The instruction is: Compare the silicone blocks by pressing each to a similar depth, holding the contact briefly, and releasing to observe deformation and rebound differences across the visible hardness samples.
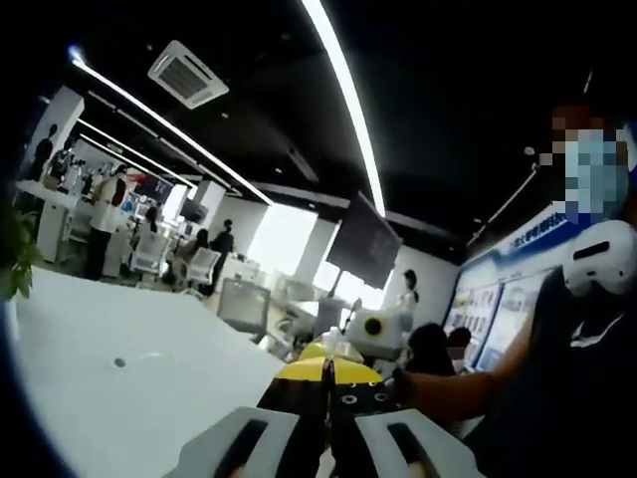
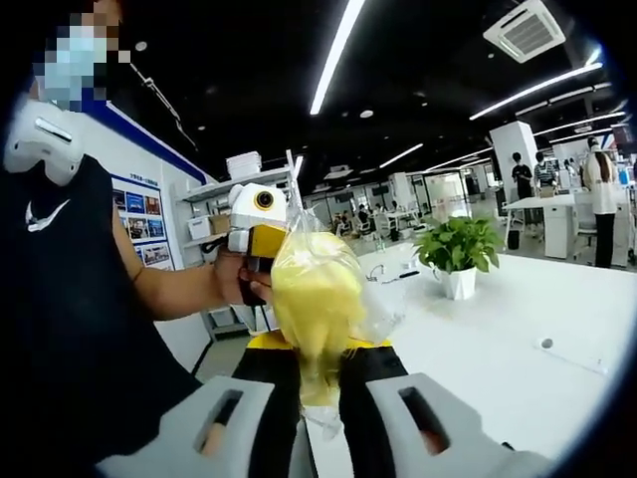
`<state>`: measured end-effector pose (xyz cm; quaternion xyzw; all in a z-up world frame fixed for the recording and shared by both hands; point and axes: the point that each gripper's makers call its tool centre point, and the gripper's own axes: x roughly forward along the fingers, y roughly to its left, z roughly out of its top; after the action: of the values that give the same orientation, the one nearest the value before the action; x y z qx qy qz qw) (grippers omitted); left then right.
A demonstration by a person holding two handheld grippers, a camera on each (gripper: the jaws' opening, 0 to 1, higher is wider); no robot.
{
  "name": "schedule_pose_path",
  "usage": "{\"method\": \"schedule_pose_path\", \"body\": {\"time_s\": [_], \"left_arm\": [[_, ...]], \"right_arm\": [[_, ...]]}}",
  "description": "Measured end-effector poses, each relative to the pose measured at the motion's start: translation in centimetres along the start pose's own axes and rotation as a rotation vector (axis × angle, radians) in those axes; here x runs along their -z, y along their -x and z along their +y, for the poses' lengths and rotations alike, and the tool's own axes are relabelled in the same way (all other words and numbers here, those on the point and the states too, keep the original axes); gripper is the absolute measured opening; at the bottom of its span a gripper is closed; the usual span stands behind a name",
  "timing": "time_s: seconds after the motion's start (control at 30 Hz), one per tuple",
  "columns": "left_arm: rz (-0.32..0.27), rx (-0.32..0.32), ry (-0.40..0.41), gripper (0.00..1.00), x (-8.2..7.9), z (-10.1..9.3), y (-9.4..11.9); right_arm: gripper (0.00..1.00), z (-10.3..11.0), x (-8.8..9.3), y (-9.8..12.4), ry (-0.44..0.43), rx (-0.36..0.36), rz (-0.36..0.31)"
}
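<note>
Silicone block: we see a soft yellow block [image 2: 317, 299] wrapped in a clear, crinkled plastic bag [image 2: 370, 299]; it stands up between the right gripper's jaws, rounded at the top and narrowing toward the bottom.
Right gripper [image 2: 318, 398]: we see its pale grey jaws with black inner faces clenched on the bagged block.
Left gripper [image 1: 328, 438]: in its own view the grey jaws stand nearly together with black and yellow between them; we cannot tell what, if anything, they grasp. In the right gripper view its white and yellow body sits just behind the bag, in the person's hand [image 2: 234, 279].
Table: we see a smooth white table [image 2: 518, 339] under both grippers.
Pot: a white pot holds a leafy green plant [image 2: 458, 244] on the table, well apart from the block.
</note>
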<state>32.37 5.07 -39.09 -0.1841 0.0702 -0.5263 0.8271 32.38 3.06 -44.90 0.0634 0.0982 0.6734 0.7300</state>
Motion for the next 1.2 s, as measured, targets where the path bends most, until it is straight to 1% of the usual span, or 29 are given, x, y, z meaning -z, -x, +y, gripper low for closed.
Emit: {"method": "schedule_pose_path", "body": {"time_s": [0.23,0.5,0.8,0.97,1.2], "left_arm": [[0.017,-0.022,-0.005,0.0,0.4,0.4,0.0],[0.044,-0.047,-0.06,0.0,1.0,0.6,0.2],[0.051,-0.065,-0.103,0.0,1.3,1.2,0.3],[0.06,-0.058,-0.114,0.0,1.5,1.3,0.3],[0.058,-0.051,-0.116,0.0,1.8,1.4,0.1]], "right_arm": [[0.05,-0.1,0.4,-0.1,-0.011,0.014,0.027],[0.02,0.0,1.0,-0.2,-0.03,0.007,0.065],[0.01,-0.2,1.4,-0.4,-0.042,0.011,0.072],[0.0,-0.2,1.5,-0.3,-0.043,0.006,0.08],[0.0,-0.4,1.7,-0.2,-0.042,0.007,0.089]]}}
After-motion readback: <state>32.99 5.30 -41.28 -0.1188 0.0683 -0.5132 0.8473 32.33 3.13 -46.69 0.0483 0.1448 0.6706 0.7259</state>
